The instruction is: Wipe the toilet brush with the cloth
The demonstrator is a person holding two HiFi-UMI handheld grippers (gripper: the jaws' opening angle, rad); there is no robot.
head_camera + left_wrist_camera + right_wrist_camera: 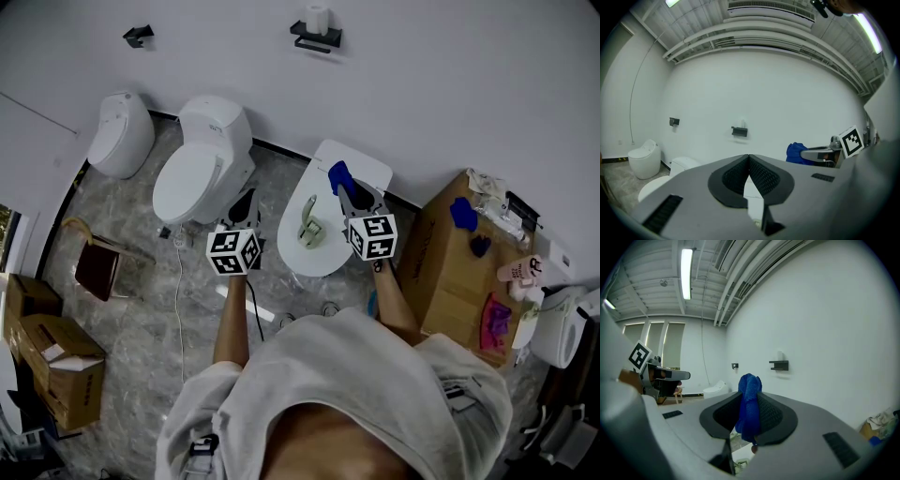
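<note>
Its own view alone shows left gripper (749, 157) jaws pressed together — right gripper (750, 392) pinches blue cloth (749, 411).

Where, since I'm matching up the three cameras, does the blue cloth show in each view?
Head view: the blue cloth is just right of centre, in the jaws of the right gripper.
Left gripper view: the cloth is right of centre, at that gripper's tip.
Right gripper view: the cloth is at centre, clamped between the jaws.
Shared landmark: the black wall shelf.

Blue cloth (749, 401), white toilet (199, 180), grey veined floor (131, 314)
</note>
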